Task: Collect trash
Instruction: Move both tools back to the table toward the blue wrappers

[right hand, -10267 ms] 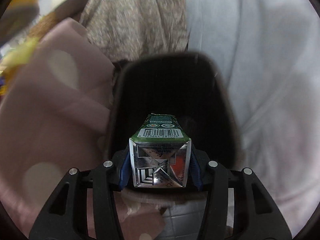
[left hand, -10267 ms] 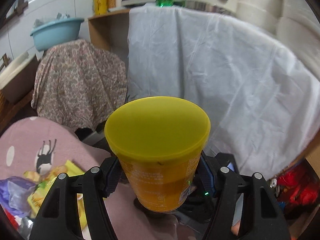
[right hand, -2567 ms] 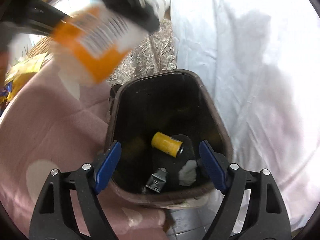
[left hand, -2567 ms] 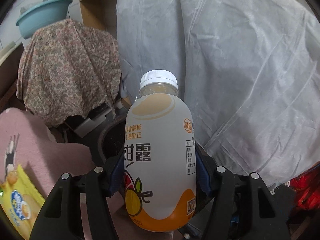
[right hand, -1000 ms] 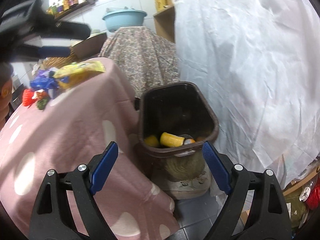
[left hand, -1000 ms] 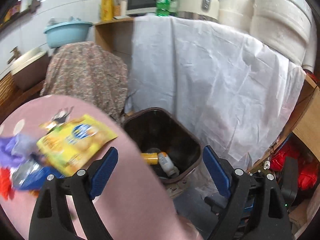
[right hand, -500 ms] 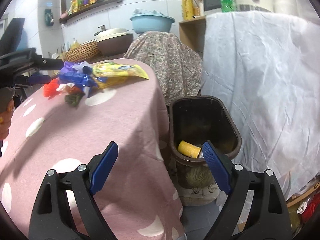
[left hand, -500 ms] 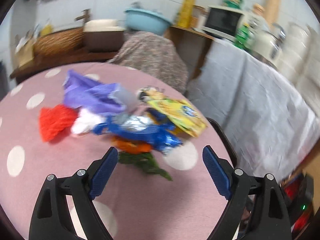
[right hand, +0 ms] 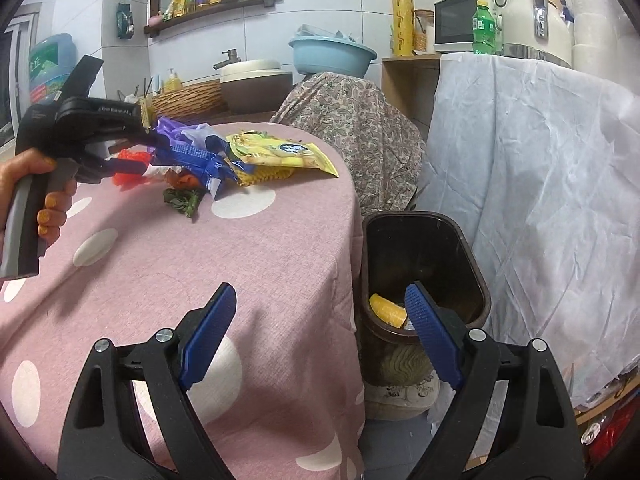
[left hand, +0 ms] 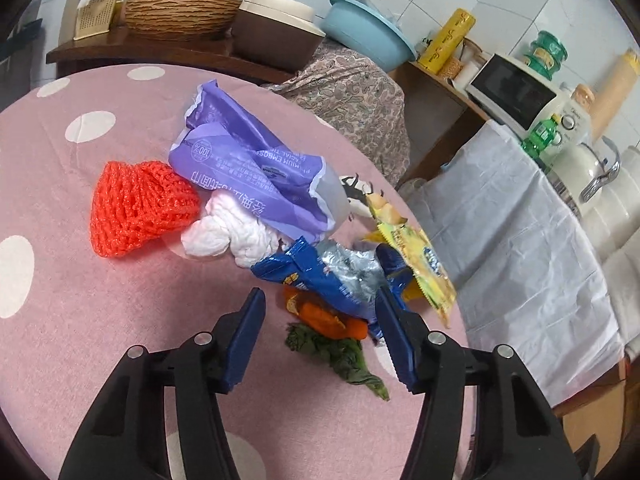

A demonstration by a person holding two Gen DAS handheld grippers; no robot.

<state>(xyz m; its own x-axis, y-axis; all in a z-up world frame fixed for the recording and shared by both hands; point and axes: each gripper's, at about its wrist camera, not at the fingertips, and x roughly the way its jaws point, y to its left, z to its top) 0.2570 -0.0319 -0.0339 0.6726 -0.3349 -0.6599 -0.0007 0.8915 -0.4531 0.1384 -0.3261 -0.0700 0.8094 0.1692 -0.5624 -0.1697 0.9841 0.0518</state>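
A heap of trash lies on the pink dotted table (left hand: pixel 100 320): a purple wrapper (left hand: pixel 256 172), a red net (left hand: pixel 136 208), a white wad (left hand: pixel 232 236), a blue foil wrapper (left hand: pixel 332 276), an orange piece (left hand: pixel 324 316), a green leaf (left hand: pixel 340 352) and a yellow snack bag (left hand: pixel 416 260). My left gripper (left hand: pixel 320 312) is open, its jaws around the blue wrapper and orange piece. It also shows in the right wrist view (right hand: pixel 132 152). My right gripper (right hand: pixel 320 304) is open and empty, above the table edge beside the dark bin (right hand: pixel 472 272), which holds a yellow cup (right hand: pixel 386 310).
A cloth-covered stand (right hand: pixel 352 128) and a white-draped counter (right hand: pixel 540 168) stand behind the bin. A blue basin (right hand: pixel 332 54), microwave (right hand: pixel 456 20) and green bottle (right hand: pixel 484 28) sit at the back. A basket (left hand: pixel 180 12) is on the far shelf.
My left gripper swung from the bin back over the table and came down to the trash heap, jaws narrower. My right gripper drew back from the bin, still open.
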